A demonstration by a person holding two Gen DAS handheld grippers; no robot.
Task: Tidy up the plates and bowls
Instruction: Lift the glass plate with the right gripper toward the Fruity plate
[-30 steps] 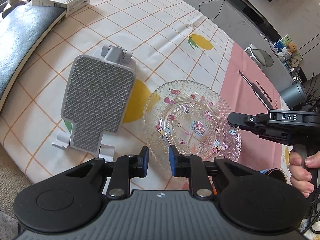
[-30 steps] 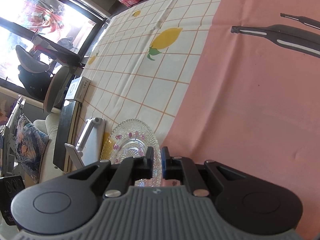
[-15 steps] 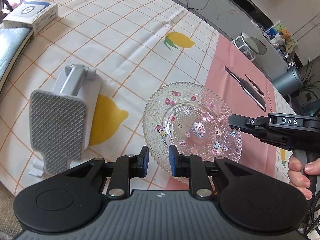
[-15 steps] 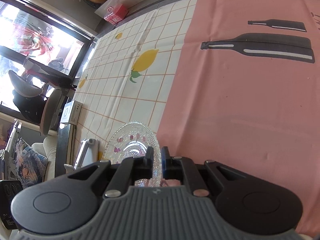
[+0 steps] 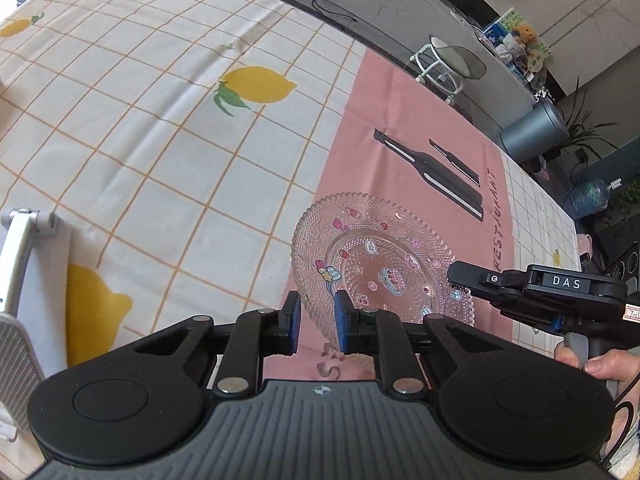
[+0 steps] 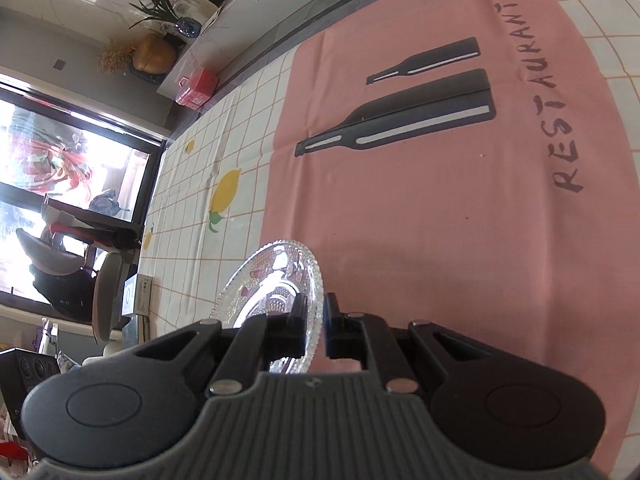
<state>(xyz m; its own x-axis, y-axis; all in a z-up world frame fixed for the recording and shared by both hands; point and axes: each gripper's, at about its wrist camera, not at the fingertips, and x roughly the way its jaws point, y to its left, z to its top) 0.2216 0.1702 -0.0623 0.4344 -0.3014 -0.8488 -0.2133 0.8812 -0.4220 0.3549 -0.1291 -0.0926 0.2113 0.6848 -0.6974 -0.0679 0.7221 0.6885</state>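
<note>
**Both claws clenched on one glass plate over the pink mat**

The left claw (image 5: 317, 320) has its blue pads (image 5: 295, 322) on either side of the near rim of a clear, bead-edged glass plate (image 5: 384, 264). Its jaws have just been closing, with that rim between them, and the pads grip it. The right claw (image 6: 316, 328) is clenched too. In its own view the two dark fingers pinch the edge of the same plate, which rises tilted and nearly edge-on just ahead of them. From the left wrist, this claw comes in from the right and its tip meets the plate's right rim. A hand (image 5: 600, 364) wraps around its handle at the frame edge.

The plate carries small cartoon stickers and cherries across its centre. It is held between the two claws, over the left part of a pink mat (image 5: 400, 120), near the border with the check cloth. A soft shadow lies on the mat beside the plate in the right wrist view, so the plate seems to be clear of the surface.

Beyond the plate, the mat shows two black bottle prints (image 5: 432, 176) and the word RESTAURANT. To the left, the worktop (image 5: 120, 140) is covered by a white check cloth with a lemon print (image 5: 256, 86). At the far left edge stands a grey folding stand (image 5: 20, 260) with a textured pad, well apart from the plate.
</note>
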